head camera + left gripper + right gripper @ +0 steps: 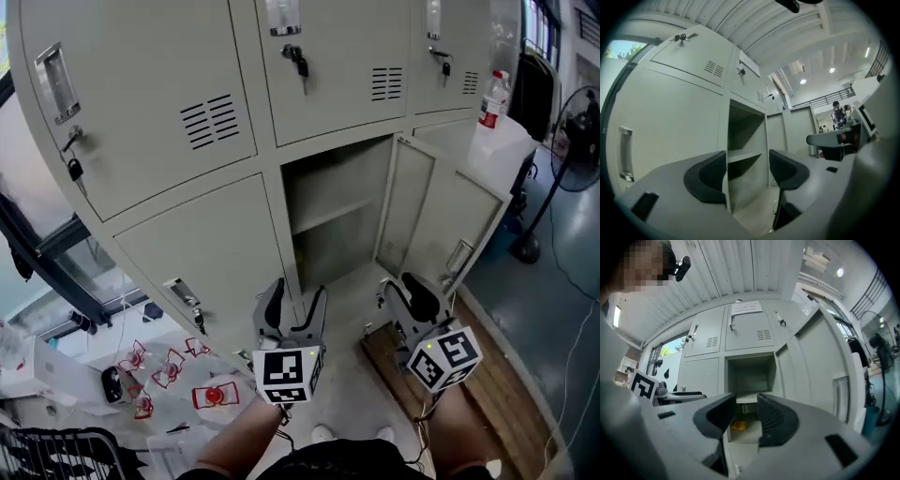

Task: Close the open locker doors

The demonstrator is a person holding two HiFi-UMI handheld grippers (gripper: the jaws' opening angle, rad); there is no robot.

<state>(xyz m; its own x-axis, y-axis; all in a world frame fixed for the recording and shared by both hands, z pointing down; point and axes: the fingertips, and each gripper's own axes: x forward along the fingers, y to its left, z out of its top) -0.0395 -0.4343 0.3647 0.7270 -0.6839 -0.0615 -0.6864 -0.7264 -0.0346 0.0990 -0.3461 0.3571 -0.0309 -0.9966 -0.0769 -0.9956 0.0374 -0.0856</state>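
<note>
Head view, locker bank: you look down on a grey locker bank (pixel 159 234). Its lower middle compartment (pixel 333 216) stands open, with a shelf across it.
Head view, open door: the open door (pixel 436 220) is swung out to the right of that compartment. The doors on either side are closed.
Head view, left gripper: your left gripper (pixel 295 309) is held low in front of the compartment's left edge, touching nothing.
Head view, right gripper: your right gripper (pixel 411 298) sits near the bottom of the open door, apart from it.
Head view, surroundings: keys (pixel 300 62) hang from an upper lock. A water bottle (pixel 494 97) stands at the right, and red-and-white packets (pixel 187 375) lie on the floor at the left.
Left gripper view, jaws: both jaws are spread with nothing between them. You see the compartment and its shelf through the gap.
Left gripper view, door: the door hangs open just right of the compartment.
Right gripper view, jaws: these jaws are also parted and hold nothing, and they frame the open compartment.
Right gripper view, door: the door stands out to the right, with its recessed handle (pixel 841 394) facing you.
Right gripper view, inside: something small and yellow (pixel 738 425) lies on the compartment floor, too blurred to name.
</note>
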